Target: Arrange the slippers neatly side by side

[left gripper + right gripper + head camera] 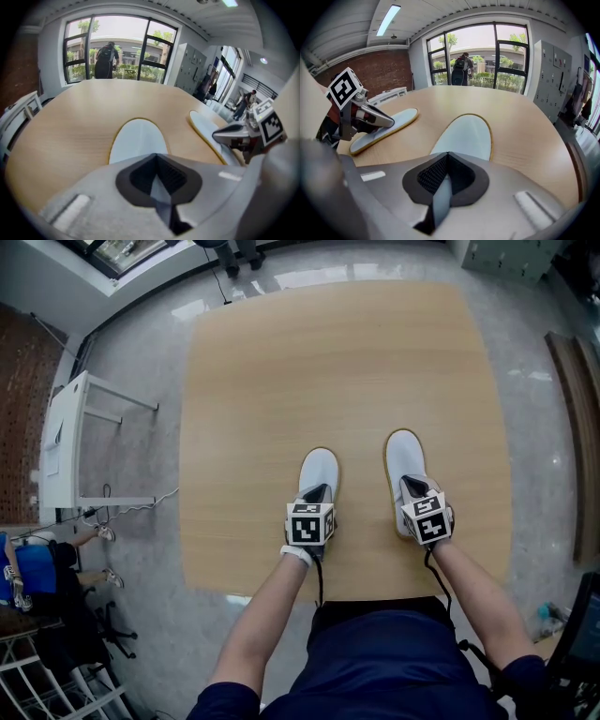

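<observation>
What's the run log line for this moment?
left gripper: shut on left slipper heel | right gripper: shut on right slipper heel | slippers: apart on table, toes away

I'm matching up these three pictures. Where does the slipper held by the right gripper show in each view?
Head view: the right slipper lies right of centre on the table, its near end in the right gripper.
Left gripper view: right slipper at the right, slanting away.
Right gripper view: right slipper in the centre, straight ahead of the jaws.
Shared landmark: the left slipper, beside it in all three.
</observation>
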The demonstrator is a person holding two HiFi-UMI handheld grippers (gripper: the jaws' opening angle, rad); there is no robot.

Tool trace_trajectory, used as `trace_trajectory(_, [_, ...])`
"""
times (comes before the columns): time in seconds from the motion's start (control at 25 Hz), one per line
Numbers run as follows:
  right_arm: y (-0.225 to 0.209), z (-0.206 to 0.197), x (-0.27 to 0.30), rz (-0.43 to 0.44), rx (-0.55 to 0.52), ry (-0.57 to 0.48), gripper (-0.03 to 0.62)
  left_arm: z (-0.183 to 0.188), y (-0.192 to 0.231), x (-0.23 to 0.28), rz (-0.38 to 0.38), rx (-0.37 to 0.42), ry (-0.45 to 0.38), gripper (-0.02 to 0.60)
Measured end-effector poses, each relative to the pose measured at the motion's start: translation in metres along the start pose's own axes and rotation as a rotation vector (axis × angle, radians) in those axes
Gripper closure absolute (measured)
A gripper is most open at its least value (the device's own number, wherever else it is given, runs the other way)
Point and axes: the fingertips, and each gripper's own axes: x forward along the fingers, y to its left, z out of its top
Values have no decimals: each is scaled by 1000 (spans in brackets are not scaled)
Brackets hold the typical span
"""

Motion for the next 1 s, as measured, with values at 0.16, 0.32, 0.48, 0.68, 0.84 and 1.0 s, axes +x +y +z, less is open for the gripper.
trace_trajectory(0.16, [20,5,5,15,11,6,588,5,-2,2,11,-115,-21,577])
trace_trajectory(0.32, [37,11,9,18,27,14,588,7,-8,4,14,-133,-31,577])
trace_trajectory(0.48, [55,14,14,27,75,25,588,8,-15,6,-1,-147,-31,577])
trace_trajectory(0.68, [70,15,20,37,106,33,588,12,-21,12,-10,-205,-35,577])
trace_trajectory(0.84, [82,18,20,52,120,38,588,15,-22,13,-13,-282,-46,577])
trace_trajectory(1.0, [82,18,21,50,128,38,588,17,-24,16,-9,-292,-52,577])
